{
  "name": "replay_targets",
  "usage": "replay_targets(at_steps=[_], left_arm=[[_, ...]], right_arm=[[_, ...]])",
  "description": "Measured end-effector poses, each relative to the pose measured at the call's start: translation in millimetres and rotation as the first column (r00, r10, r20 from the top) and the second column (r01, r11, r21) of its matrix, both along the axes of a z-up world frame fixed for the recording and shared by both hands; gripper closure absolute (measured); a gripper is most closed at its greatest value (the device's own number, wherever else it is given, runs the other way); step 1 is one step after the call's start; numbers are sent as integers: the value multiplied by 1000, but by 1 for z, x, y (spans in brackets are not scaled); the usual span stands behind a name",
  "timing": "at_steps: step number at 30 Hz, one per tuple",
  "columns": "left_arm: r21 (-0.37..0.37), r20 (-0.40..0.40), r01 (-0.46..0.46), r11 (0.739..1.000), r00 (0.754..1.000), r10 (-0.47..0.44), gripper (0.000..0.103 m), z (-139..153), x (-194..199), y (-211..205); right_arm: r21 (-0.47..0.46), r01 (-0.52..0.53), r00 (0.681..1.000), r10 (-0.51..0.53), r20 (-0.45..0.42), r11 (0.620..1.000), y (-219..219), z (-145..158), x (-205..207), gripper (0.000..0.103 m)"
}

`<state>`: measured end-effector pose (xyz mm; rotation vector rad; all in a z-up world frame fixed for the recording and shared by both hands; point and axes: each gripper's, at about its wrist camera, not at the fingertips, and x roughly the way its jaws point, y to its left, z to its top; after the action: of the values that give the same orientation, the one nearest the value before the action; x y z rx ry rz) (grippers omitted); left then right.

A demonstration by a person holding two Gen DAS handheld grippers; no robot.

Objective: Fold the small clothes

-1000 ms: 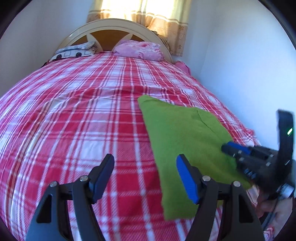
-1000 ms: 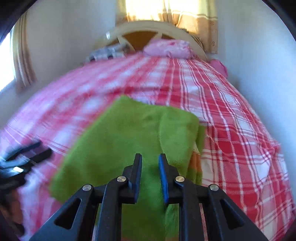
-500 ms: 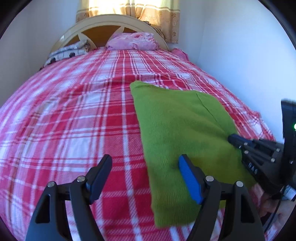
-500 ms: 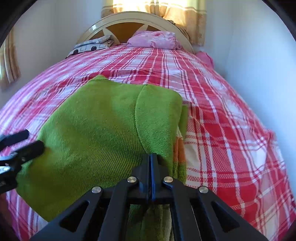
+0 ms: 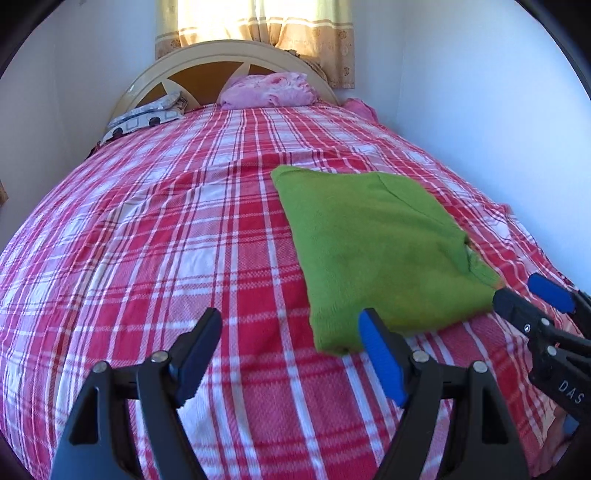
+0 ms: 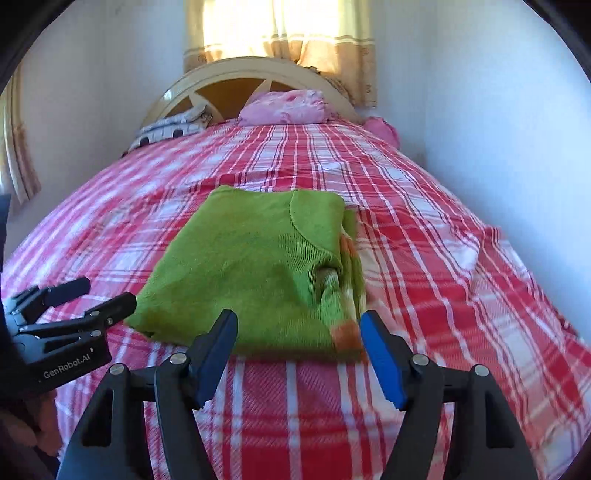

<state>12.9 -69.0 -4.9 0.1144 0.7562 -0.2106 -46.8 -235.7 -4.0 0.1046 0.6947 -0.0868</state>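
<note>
A green knit garment [image 5: 373, 251] lies folded into a rough rectangle on the red plaid bed [image 5: 166, 240]. In the right wrist view the green garment [image 6: 258, 266] shows orange trim at its near right corner. My left gripper [image 5: 291, 339] is open and empty, just in front of the garment's near left corner. My right gripper [image 6: 299, 339] is open and empty, just in front of the garment's near edge. The right gripper also shows at the right edge of the left wrist view [image 5: 532, 295], and the left gripper at the left edge of the right wrist view [image 6: 99, 295].
A pink pillow [image 5: 269, 92] and a patterned pillow [image 5: 147, 120] lie at the cream headboard [image 5: 221, 55]. A white wall [image 5: 498, 110] runs close along the bed's right side. A curtained window [image 6: 280, 26] is behind the headboard.
My right gripper was shut on the garment's near edge half a second ago; it has opened and pulled back. The garment now lies flat. My left gripper stayed open and drew back slightly.
</note>
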Motion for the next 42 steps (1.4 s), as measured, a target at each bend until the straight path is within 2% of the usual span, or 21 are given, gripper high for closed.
replay_targets(at_steps=[5,9,13,16,18,20,23,24,25,29,31,33,37,39,41,42], left_arm=[[23,32,4,1000,999,-4,13,0,-22,1],[7,11,15,1000,1000,-16,13,-5,-34,0],[24,-11,32,999,999,-32,13,-10,-39,-4],[8,-24,49,999,999,-49,13,-12,-41,-1],[-41,-45,85,996,995,-86,13,-11,-36,4],[-78,-57,105,991,992,-110,13,-7,-25,9],[-140,-34,100,985,994,-106,13,8,0,18],[-156,-36,88,984,995,-94,13,12,12,19],[-163,-45,80,983,995,-88,13,14,22,18],[-180,-107,62,982,991,-83,13,5,74,2],[-215,-143,37,976,987,-69,13,-4,93,-1],[-280,-191,13,960,979,-69,13,-15,117,-6],[-351,-266,-35,936,962,-63,14,-38,148,-9],[-430,-318,-60,901,944,-89,14,-53,158,-9],[-466,-301,-73,882,950,-80,14,-57,161,-8],[-460,-296,-62,886,951,-87,14,-56,161,-11]], right_arm=[[14,52,999,-52,-8,999,-5,-5,-23,33],[24,85,996,-85,-2,996,-10,-7,-41,33],[21,92,996,-92,-12,996,-11,-10,-49,33],[23,84,996,-83,-16,996,-12,-11,-50,33],[33,58,998,-57,-27,998,-15,-10,-45,33],[53,30,999,-28,-30,998,-24,-7,-34,33],[99,12,1000,-12,-3,995,-46,5,-10,33],[112,9,1000,-10,9,994,-53,8,-2,31],[135,7,1000,-9,18,991,-62,11,13,23],[248,-10,1000,9,6,969,-83,7,66,22],[230,-11,1000,17,-24,973,-83,0,94,22],[188,-1,998,11,-54,982,-82,-8,118,22],[308,-3,991,43,-123,951,-97,-37,156,22],[336,-5,988,56,-143,942,-100,-50,168,22],[370,-39,984,100,-147,928,-99,-62,178,22],[383,-50,980,119,-159,922,-99,-67,183,22]])
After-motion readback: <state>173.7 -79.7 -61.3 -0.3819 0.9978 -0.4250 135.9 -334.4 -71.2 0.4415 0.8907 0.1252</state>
